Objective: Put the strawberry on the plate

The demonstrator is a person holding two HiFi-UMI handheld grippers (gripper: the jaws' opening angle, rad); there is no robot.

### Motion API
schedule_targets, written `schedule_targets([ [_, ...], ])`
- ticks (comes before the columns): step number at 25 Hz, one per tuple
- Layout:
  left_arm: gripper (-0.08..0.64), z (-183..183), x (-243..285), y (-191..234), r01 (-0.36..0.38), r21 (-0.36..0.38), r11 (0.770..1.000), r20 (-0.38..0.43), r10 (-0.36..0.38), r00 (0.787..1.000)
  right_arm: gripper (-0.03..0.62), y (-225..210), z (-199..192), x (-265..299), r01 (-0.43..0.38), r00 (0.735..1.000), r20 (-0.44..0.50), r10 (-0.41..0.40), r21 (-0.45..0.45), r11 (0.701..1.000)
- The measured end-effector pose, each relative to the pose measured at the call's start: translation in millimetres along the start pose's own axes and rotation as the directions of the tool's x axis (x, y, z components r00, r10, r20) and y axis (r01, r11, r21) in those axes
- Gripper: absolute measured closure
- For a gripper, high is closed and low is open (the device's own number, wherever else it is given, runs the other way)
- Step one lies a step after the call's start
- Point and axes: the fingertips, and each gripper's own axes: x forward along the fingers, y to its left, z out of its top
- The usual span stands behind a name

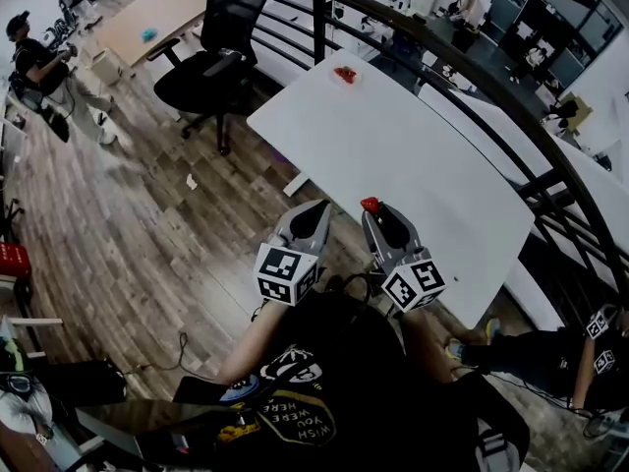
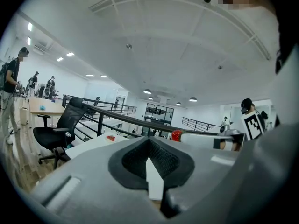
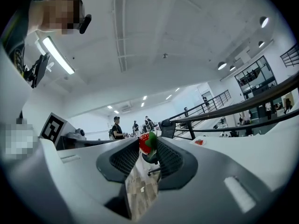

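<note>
While you hold both claws out at the near edge of the white table (image 1: 423, 155), your right gripper (image 3: 149, 149) has the strawberry (image 3: 147, 142) pinched at the very tips of its jaws. The jaws stand only as far apart as the fruit is wide, their dark ribbed pads pressing on it from either side. The berry's red body and green leaves poke up above the pads, and wooden floor shows through the gap beneath it. Your left gripper (image 2: 149, 140) sits just beside the right one, on its left. Its jaws are closed tip to tip with nothing between them, and a sliver of tabletop shows through the wedge behind the tips. From the right claw, the plate (image 1: 356, 76) lies well ahead at the table's far end, a little to the right of the line the jaws point along. Something red already lies on it. A black office chair (image 1: 211, 67) stands well ahead of the left claw and off to its left, on the floor beside the table. A dark curved railing (image 1: 472, 67) runs beyond the table's far side.
</note>
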Motion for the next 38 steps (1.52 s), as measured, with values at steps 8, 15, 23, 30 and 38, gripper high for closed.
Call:
schedule_targets([
  [8,0.56,-9,29,4,-0.009,0.003,1.0,-0.051,0.009,0.999,0.474,-18,-7,15,-0.025,0.998,-0.048,0.027,0.031,0.999],
  [15,0.56,10,51,28,0.01,0.018,1.0,-0.046,-0.009,0.999,0.474,-30,-6,43,-0.001,0.997,-0.08,0.003,0.034,0.999],
  [23,0.56,23,63,84,0.045,-0.011,0.999,-0.053,-0.046,0.998,0.474,-28,-2,103,0.008,0.997,-0.082,-0.009,-0.011,1.0],
  [30,0.56,27,71,117,0.117,-0.047,0.992,-0.04,-0.119,0.992,0.474,-20,-14,137,0.047,0.996,-0.076,-0.048,-0.015,0.999],
  [38,0.56,14,103,144,0.093,-0.056,0.994,-0.1,-0.099,0.99,0.474,-42,-21,172,0.046,0.993,-0.106,-0.045,0.006,0.999],
])
